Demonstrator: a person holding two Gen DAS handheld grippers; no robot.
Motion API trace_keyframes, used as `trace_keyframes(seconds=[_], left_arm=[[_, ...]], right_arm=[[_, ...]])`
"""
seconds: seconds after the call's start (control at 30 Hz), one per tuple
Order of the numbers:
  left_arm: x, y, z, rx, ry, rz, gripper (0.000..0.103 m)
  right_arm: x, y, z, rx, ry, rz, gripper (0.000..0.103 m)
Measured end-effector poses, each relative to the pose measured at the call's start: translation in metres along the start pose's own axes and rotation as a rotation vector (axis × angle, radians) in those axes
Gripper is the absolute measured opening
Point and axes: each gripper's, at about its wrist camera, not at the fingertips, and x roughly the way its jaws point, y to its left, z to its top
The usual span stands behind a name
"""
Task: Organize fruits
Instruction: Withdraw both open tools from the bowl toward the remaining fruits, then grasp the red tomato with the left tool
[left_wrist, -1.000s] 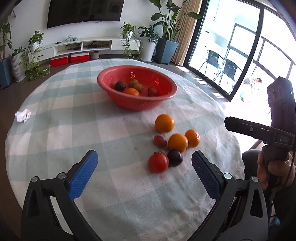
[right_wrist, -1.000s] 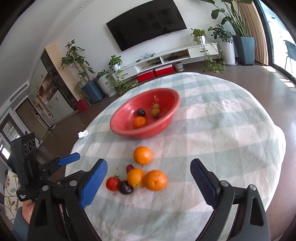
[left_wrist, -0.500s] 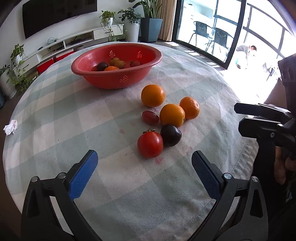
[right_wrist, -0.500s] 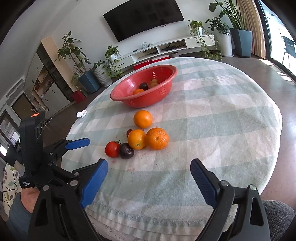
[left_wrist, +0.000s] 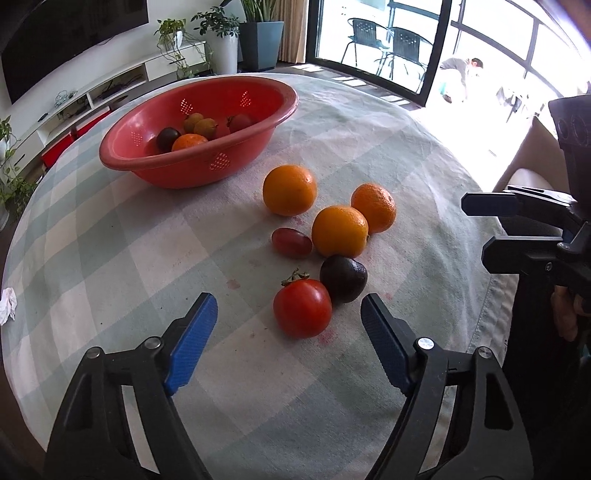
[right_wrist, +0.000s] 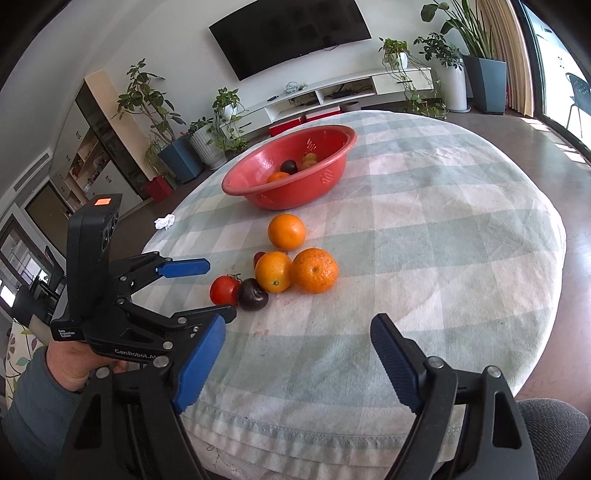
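Observation:
A red tomato (left_wrist: 302, 308) lies on the checked cloth, partly between the fingertips of my left gripper (left_wrist: 288, 301). Its jaws are closing and the pads do not touch the fruit. Beside the tomato sit a dark plum (left_wrist: 343, 273), a small red fruit (left_wrist: 291, 242) and three oranges (left_wrist: 340, 230). Further back, the red bowl (left_wrist: 192, 170) holds several fruits. My right gripper (right_wrist: 297, 325) hovers over the near table edge, short of the oranges (right_wrist: 314, 270). Its jaws are also closing, with nothing between them. The left gripper (right_wrist: 221, 287) shows at the tomato (right_wrist: 223, 290).
A crumpled white scrap (right_wrist: 164, 221) lies at the table's left edge. The round table's cloth hem (right_wrist: 295, 428) runs just below my right gripper, and a grey seat (right_wrist: 546, 421) is beside it. My right gripper (left_wrist: 474, 229) reaches in from the right.
My left gripper has dropped and moved in on the tomato while rolling, and its jaws have narrowed. The right gripper sank a little early on, then held still; its jaws have narrowed too.

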Motion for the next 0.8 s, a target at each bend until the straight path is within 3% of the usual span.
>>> trace_keyframes(seconds=[0.07, 0.13, 0.2, 0.47, 0.53, 0.57, 0.8], left_arm=[[0.003, -0.001, 0.001, 0.032, 0.015, -0.009, 0.073], [0.008, -0.001, 0.002, 0.052, 0.035, -0.025, 0.057], [0.012, 0.000, 0.002, 0.058, 0.049, -0.041, 0.050], [0.013, 0.003, 0.001, 0.062, 0.044, -0.072, 0.050], [0.013, 0.002, 0.002, 0.064, 0.043, -0.085, 0.036], [0.013, 0.002, 0.003, 0.065, 0.043, -0.088, 0.033], [0.013, 0.004, 0.003, 0.043, 0.038, -0.097, 0.031]], right_arm=[[0.001, 0.000, 0.000, 0.001, 0.006, 0.001, 0.081], [0.001, 0.001, 0.000, -0.003, 0.006, 0.002, 0.080], [0.001, 0.002, 0.000, -0.005, 0.007, 0.003, 0.080], [0.003, 0.002, -0.001, -0.007, 0.012, 0.003, 0.079], [0.004, 0.002, -0.002, -0.008, 0.015, 0.003, 0.078], [0.004, 0.002, -0.002, -0.008, 0.017, 0.003, 0.078], [0.005, 0.003, -0.002, -0.010, 0.022, 0.002, 0.076]])
